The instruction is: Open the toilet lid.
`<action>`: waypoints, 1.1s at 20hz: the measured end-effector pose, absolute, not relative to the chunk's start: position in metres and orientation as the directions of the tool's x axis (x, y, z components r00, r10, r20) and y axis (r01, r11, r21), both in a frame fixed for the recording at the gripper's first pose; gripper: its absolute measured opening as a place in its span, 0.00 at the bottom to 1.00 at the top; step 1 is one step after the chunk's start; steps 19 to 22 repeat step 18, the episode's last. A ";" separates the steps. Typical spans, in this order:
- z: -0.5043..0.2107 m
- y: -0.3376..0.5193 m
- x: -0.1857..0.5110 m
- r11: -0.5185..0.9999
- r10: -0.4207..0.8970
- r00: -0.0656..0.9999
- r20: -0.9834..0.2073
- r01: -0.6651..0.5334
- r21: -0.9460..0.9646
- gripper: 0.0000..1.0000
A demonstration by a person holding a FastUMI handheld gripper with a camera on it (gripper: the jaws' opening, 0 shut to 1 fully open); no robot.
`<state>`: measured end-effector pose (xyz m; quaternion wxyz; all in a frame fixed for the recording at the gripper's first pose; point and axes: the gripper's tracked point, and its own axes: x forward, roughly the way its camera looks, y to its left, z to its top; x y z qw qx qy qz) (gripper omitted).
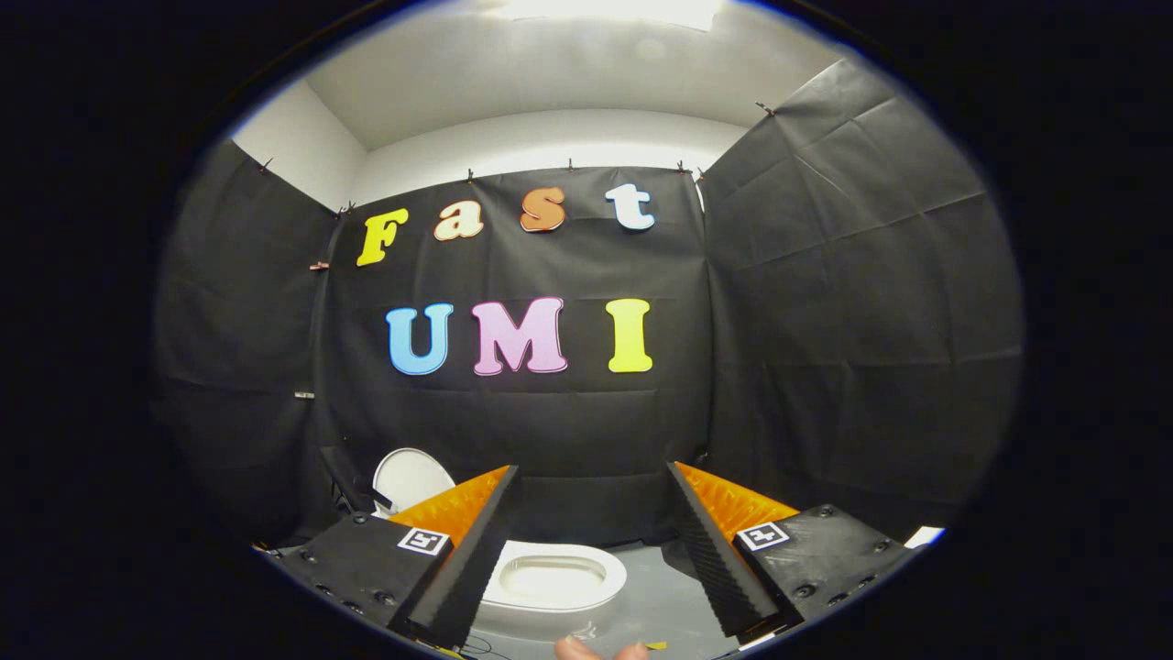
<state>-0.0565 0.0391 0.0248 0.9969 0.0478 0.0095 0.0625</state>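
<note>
At the bottom centre, fingertips [596, 650] of the person peek in. Just above them the gripper [593, 477] stands released, its two fingers spread wide and holding nothing. Between and below them lies the toilet bowl [553, 579] with its seat exposed, on the grey floor [655, 600]. Beyond the left finger, lower left, the toilet lid [410, 478] stands upright, so the lid looks already opened.

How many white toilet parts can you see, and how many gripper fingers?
White toilet lid, standing up: 1
White toilet seat and bowl, uncovered: 1
Fingers of the open gripper, holding nothing: 2
Total: 4
</note>
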 end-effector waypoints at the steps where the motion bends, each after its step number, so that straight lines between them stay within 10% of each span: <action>1: 0.024 0.043 -0.057 0.987 0.134 0.991 -0.017 -0.131 0.097 0.98; 22: 0.019 0.048 -0.058 0.983 0.154 0.987 -0.038 -0.149 0.108 0.98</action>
